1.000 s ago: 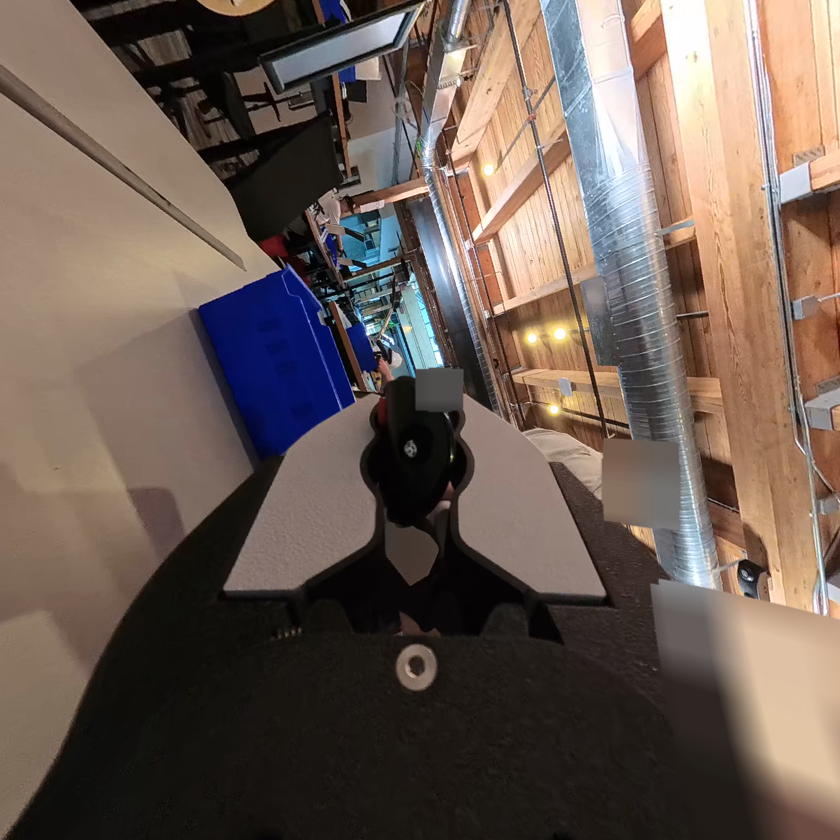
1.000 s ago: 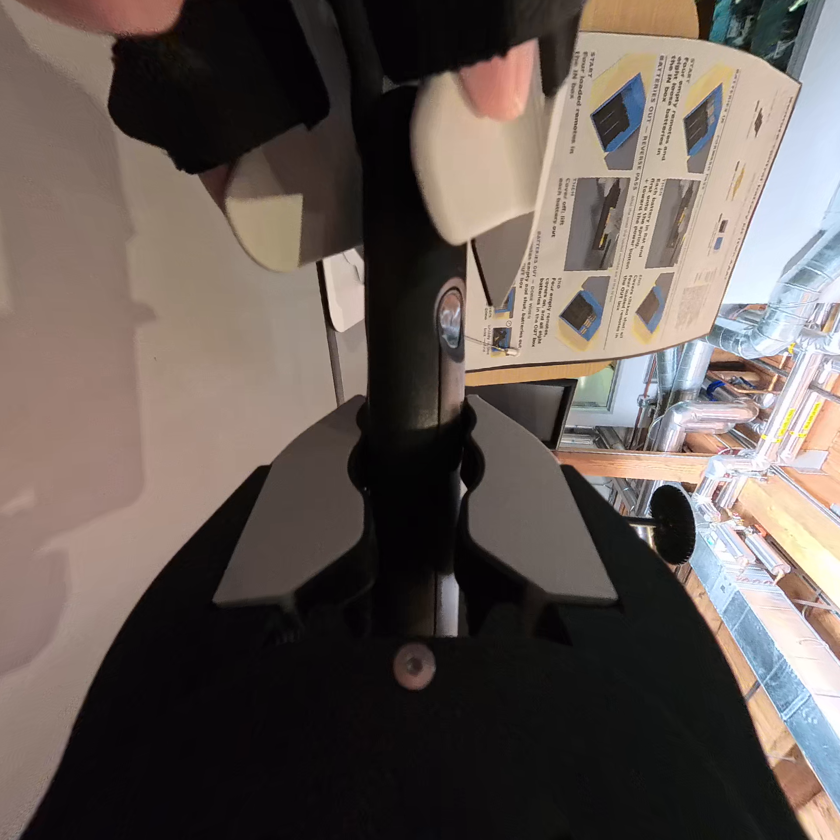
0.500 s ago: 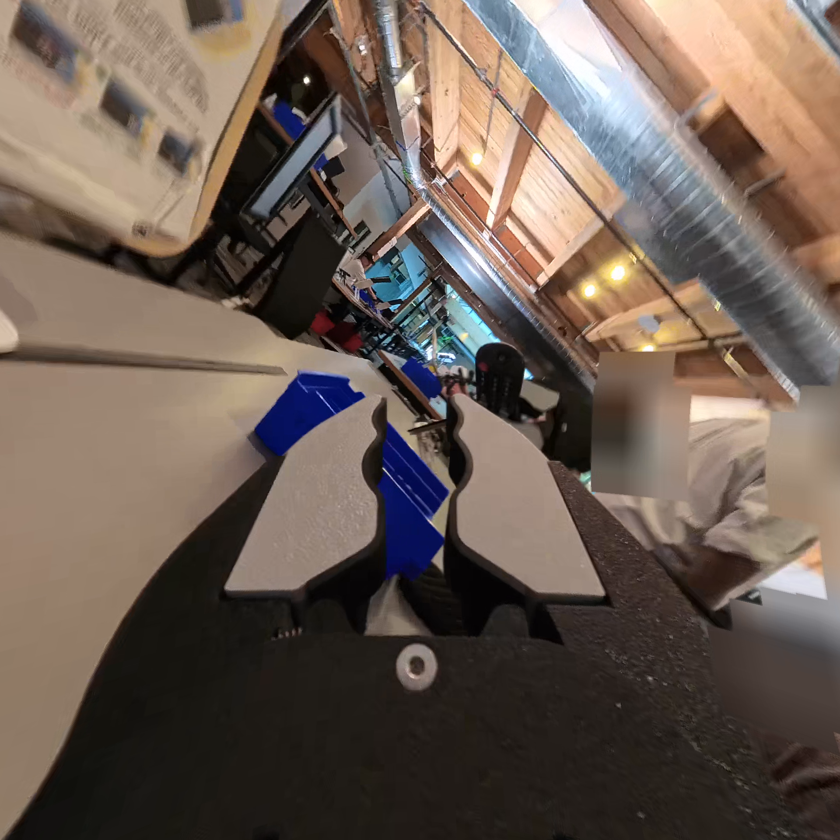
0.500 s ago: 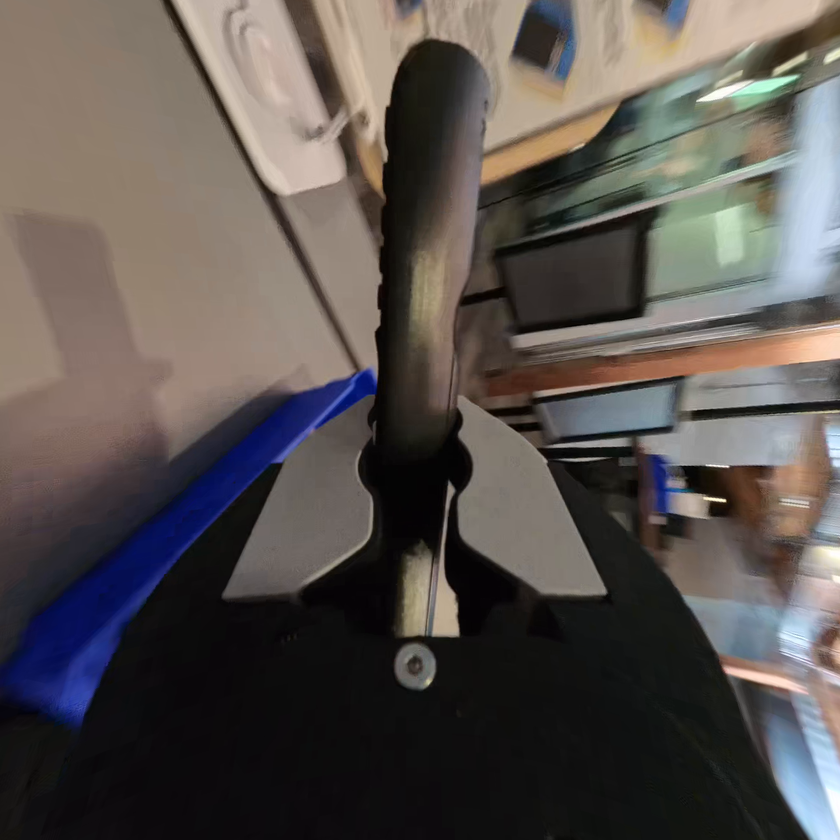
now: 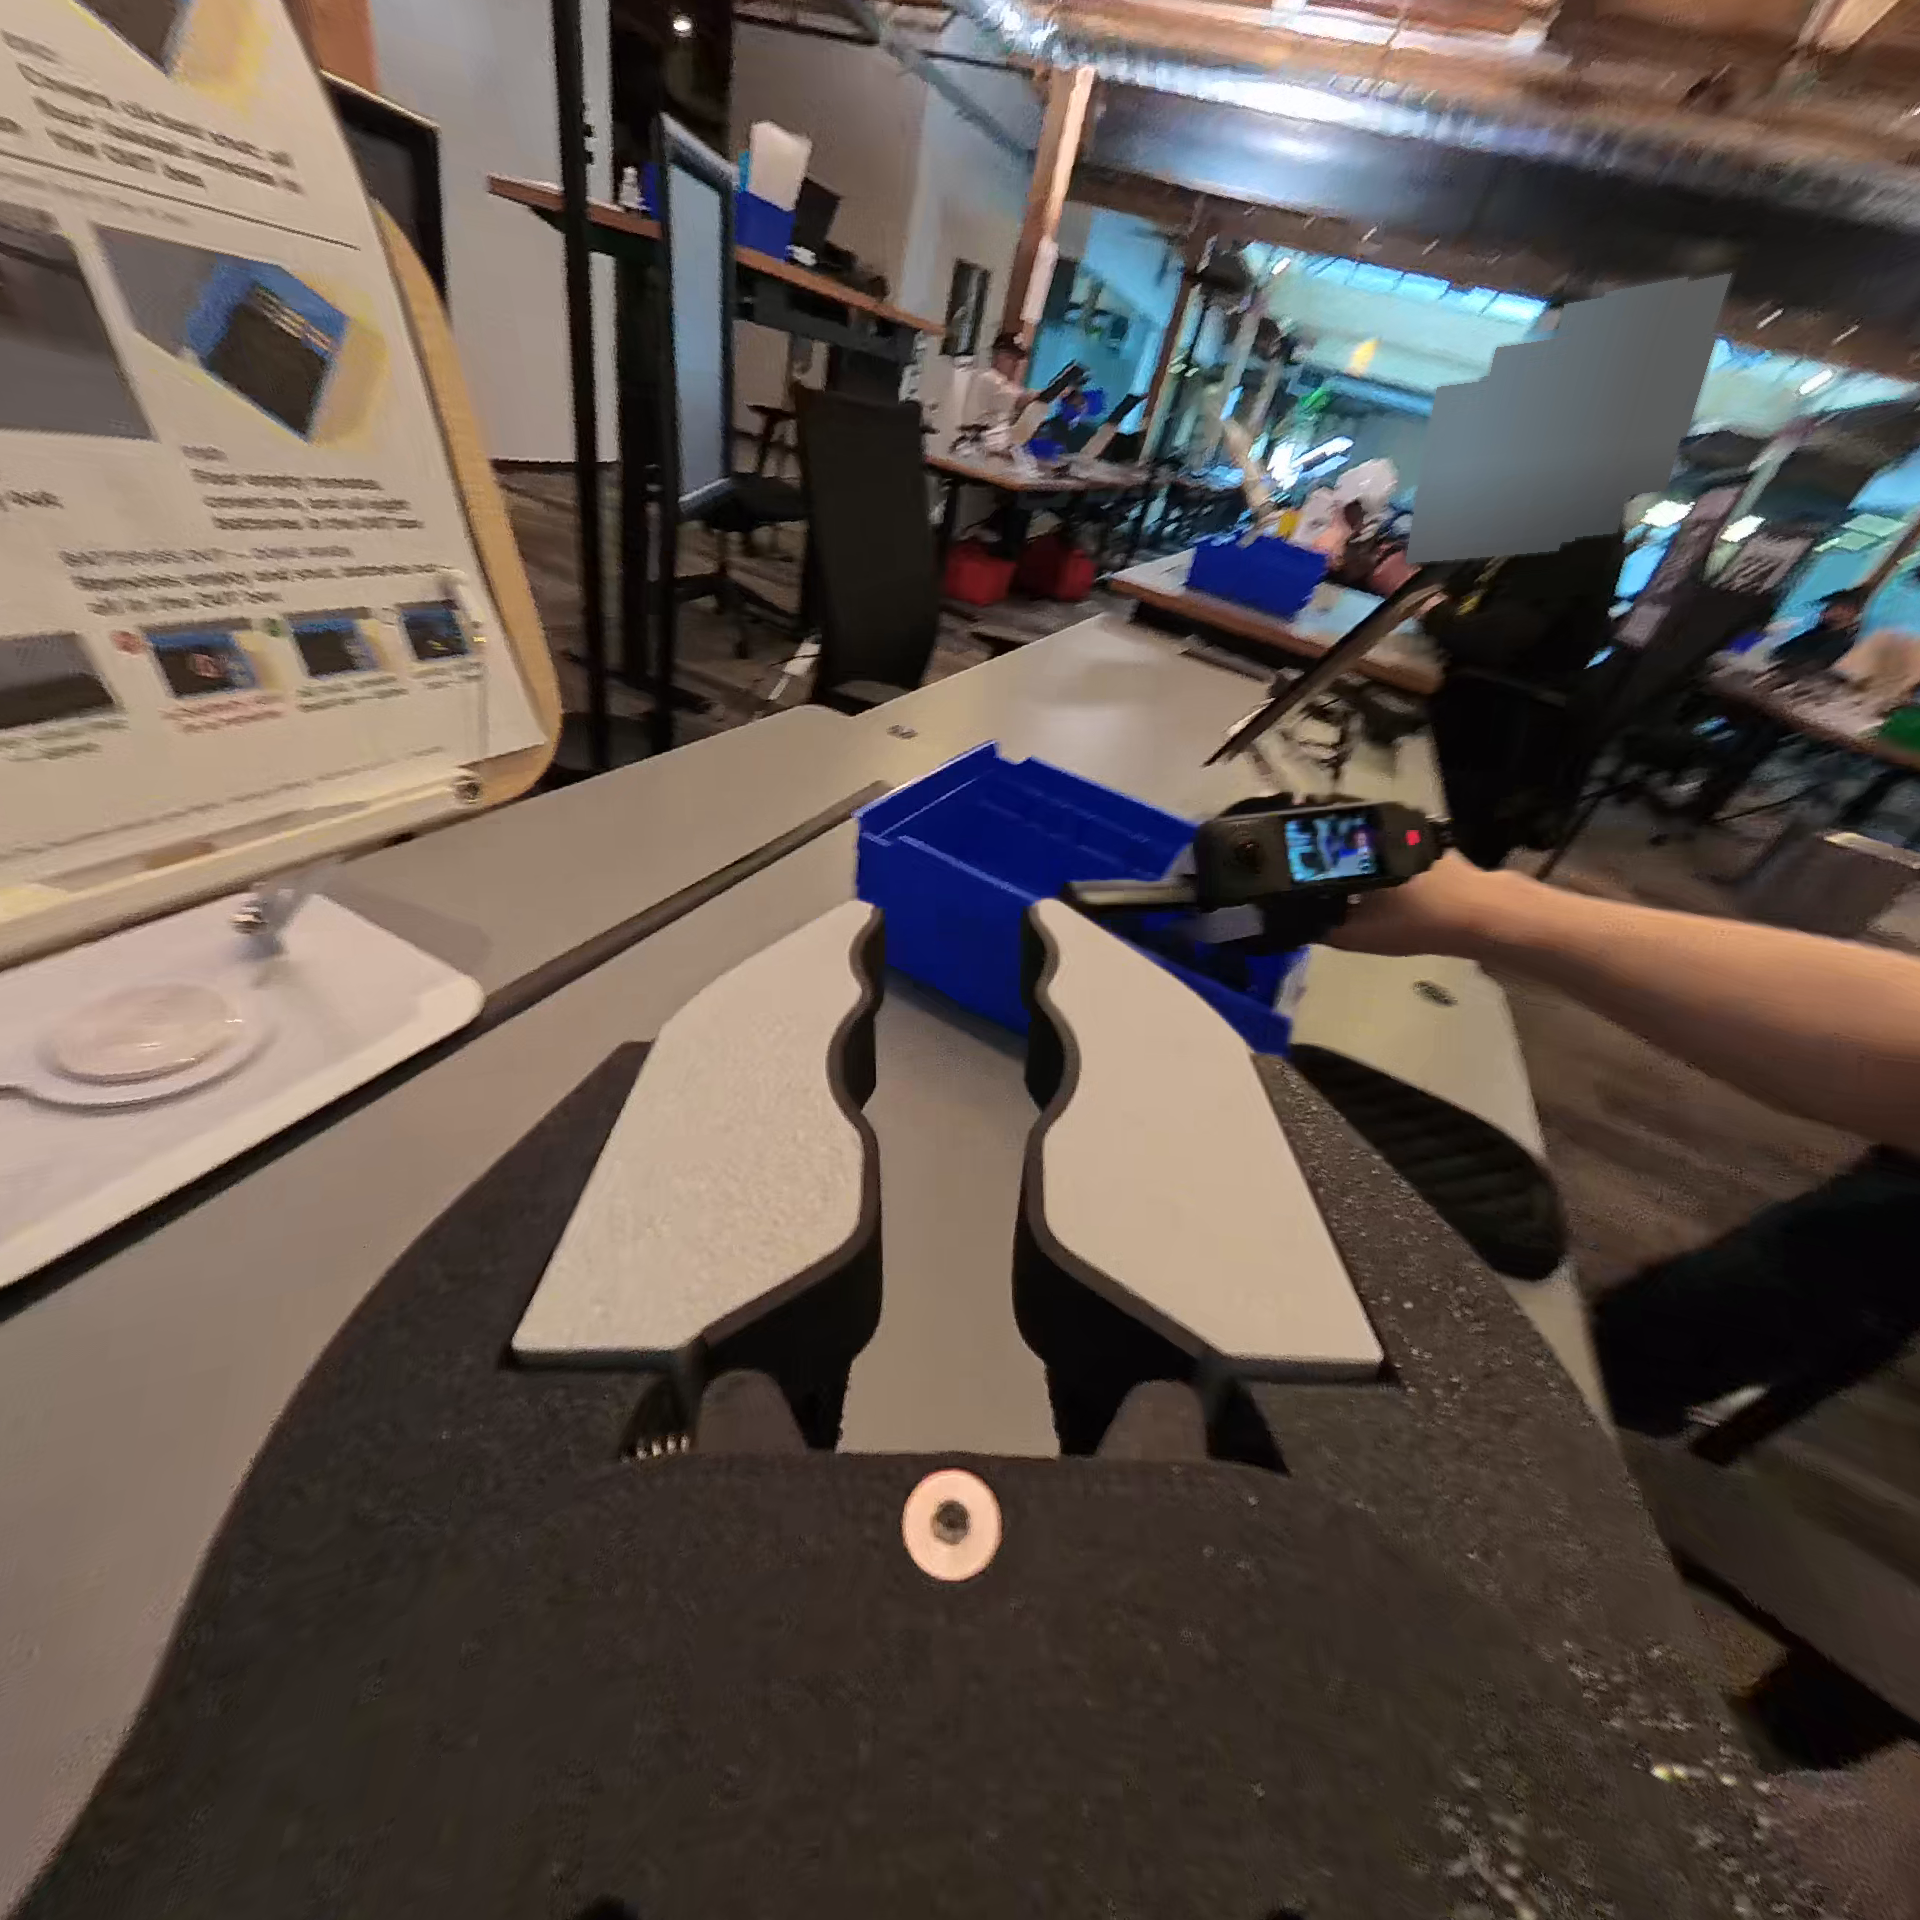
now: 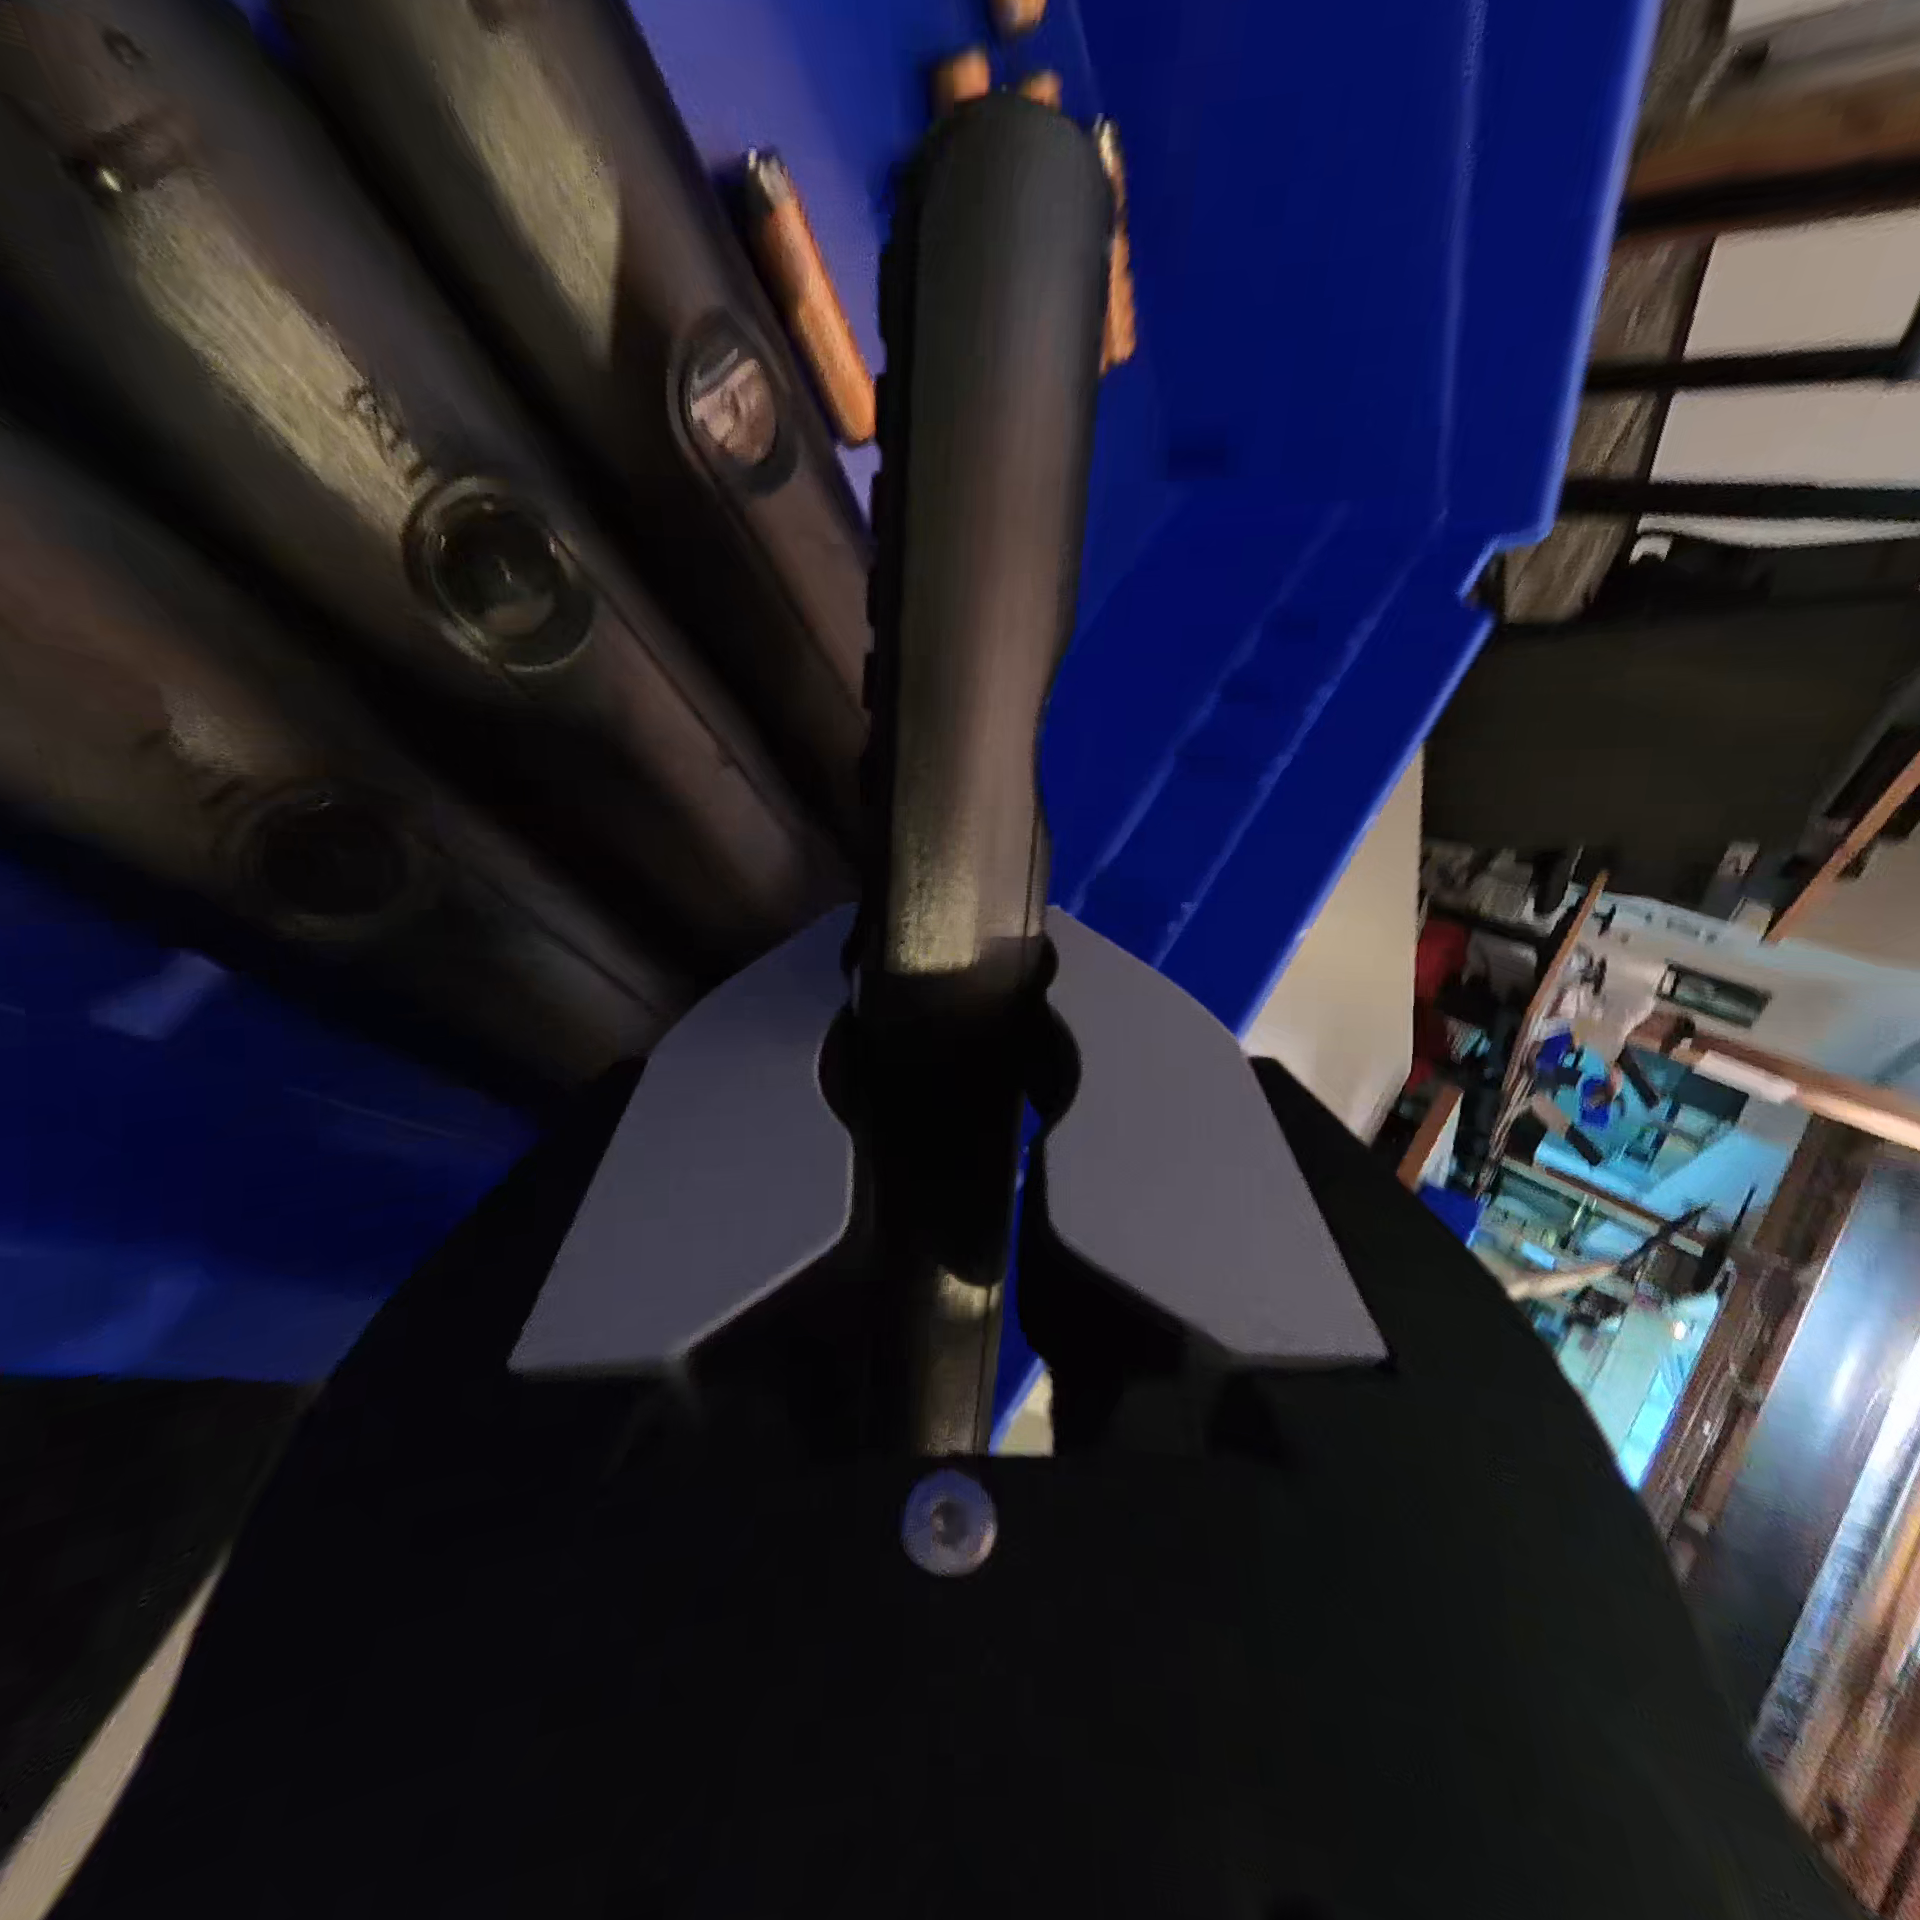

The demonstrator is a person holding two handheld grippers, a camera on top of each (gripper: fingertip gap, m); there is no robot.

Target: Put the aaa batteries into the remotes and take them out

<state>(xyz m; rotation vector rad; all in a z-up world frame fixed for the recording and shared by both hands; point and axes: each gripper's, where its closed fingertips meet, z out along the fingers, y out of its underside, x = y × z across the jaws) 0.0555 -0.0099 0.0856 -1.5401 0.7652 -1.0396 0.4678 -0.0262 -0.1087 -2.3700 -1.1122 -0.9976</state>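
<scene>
Grey surface (image 5: 644,862) carried, from the left, an instruction board (image 5: 208,436) on a white base, then a blue bin (image 5: 997,883) farther right. Left gripper (image 5: 951,1049) hovered short of the bin, its jaws apart and empty. Right gripper (image 6: 951,1049) was over the bin, jaws clamped on a black remote (image 6: 977,540) held edge-up and pointing into it. Inside the bin lay more remotes (image 6: 436,540) side by side at the left, with copper-topped batteries (image 6: 810,301) loose on the bin floor beyond them. Step in hand appeared to be returning the remote to the bin. To do it well, the remote should be lowered flat into the free space right of the others, clear of the batteries, and released only once it rests. Whether its battery cover was fitted could not be told.
</scene>
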